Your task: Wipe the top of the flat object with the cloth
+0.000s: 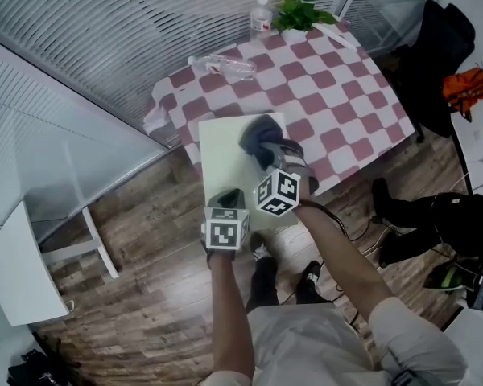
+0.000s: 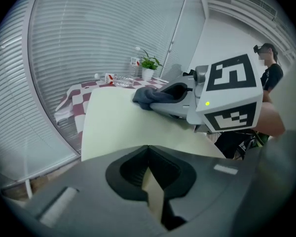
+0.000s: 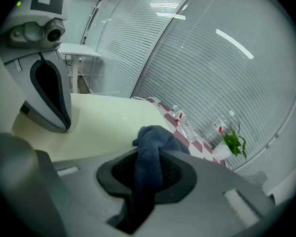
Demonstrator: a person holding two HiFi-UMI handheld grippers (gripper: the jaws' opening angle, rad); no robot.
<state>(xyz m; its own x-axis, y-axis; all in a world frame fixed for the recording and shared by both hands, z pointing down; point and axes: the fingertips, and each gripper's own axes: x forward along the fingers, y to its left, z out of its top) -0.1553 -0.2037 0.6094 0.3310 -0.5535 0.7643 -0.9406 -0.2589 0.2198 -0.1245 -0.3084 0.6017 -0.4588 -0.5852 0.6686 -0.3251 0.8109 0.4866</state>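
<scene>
In the head view, a pale cream flat rectangular board (image 1: 225, 155) lies on a table under a red-and-white checked tablecloth (image 1: 338, 95), its near end sticking out past the table edge over the wooden plank floor (image 1: 145, 296). Your left gripper (image 1: 229, 195) sits at the board's near edge. Your right gripper (image 1: 266, 147) reaches further in and presses a dark blue-grey bunched cloth (image 1: 260, 133) onto the board's far half. Beyond the board, 1 clear plastic bottle lying on its side (image 1: 221, 64), 1 upright clear plastic bottle (image 1: 261, 16) and a small green potted plant (image 1: 299, 10) stand well apart from it along the table's far side.

In the left gripper view, your left gripper (image 2: 150, 174) has its jaws closed tight on the board's thin edge, with a cream sliver showing between them. The board (image 2: 123, 127) stretches ahead. The right gripper (image 2: 170, 98) lies across it with the cloth (image 2: 150, 97) at its tip, and its marker cube blocks the right side of the view. A person in dark clothing (image 2: 271, 73) stands behind it.

In the right gripper view, your right gripper (image 3: 148, 177) has its jaws clamped on the cloth (image 3: 150, 152), which bulges out in front and rests on the board (image 3: 103, 122). The left gripper (image 3: 49, 93) stands at the left, on the board's edge. Both bottles and the plant (image 3: 234, 142) are to the right, off the board.
</scene>
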